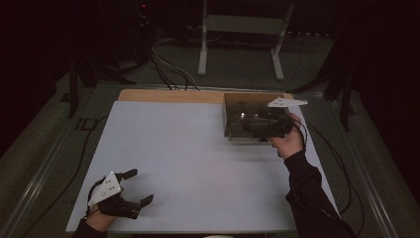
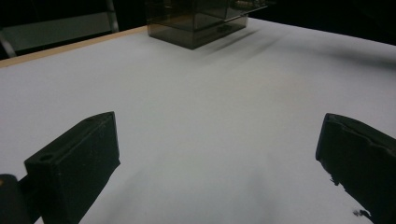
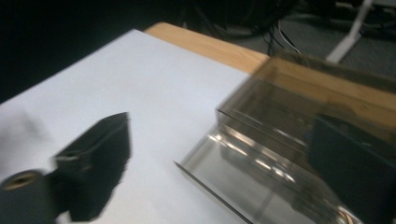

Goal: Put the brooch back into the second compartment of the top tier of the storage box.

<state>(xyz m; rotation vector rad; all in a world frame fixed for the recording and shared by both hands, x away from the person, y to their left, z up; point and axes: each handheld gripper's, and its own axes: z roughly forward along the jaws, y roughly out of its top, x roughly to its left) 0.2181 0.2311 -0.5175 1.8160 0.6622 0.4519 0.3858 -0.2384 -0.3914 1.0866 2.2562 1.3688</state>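
One smoked clear-plastic drawer box (image 1: pixel 246 119) sits upper right of high view, on white table (image 1: pixel 188 158). Looks light, rigid, slick, crack-prone; drawer possibly slid out, blur hampers. Grip thin wall edge. Right gripper (image 1: pixel 262 126) spread at box; left gripper (image 1: pixel 134 187) spread, lower left.
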